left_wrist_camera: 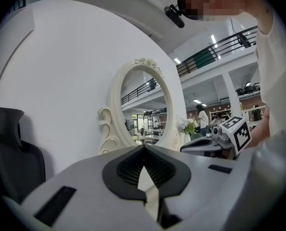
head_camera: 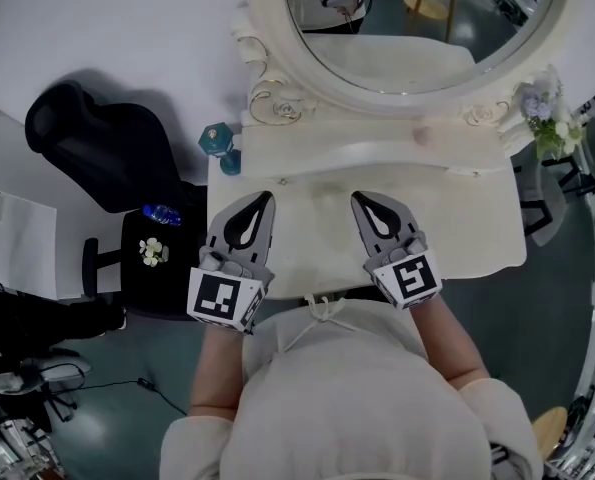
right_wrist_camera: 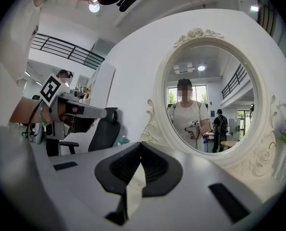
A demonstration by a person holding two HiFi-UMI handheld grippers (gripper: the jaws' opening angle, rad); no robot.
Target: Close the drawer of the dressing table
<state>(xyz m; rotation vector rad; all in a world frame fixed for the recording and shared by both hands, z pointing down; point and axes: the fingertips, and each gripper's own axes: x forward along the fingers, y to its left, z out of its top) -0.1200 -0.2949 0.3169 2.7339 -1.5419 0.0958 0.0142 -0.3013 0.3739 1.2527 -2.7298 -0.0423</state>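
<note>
The cream dressing table point(head_camera: 457, 218) with its oval mirror point(head_camera: 417, 28) stands against the white wall. No drawer front shows in any view; the person's body covers the table's front edge. My left gripper point(head_camera: 267, 196) hovers over the left half of the tabletop, jaws shut with nothing between them. My right gripper point(head_camera: 357, 198) hovers over the right half, also shut and empty. In the left gripper view the left gripper's point(left_wrist_camera: 143, 146) tips meet, and the mirror point(left_wrist_camera: 145, 105) stands ahead. The right gripper's point(right_wrist_camera: 141, 143) tips also meet in its own view, facing the mirror point(right_wrist_camera: 205, 105).
A black office chair point(head_camera: 97, 138) stands left of the table, with a black stool point(head_camera: 132, 278) carrying a blue bottle in front of it. Teal dumbbells point(head_camera: 217, 140) sit at the table's back left corner. Pale flowers point(head_camera: 547, 118) stand at the back right.
</note>
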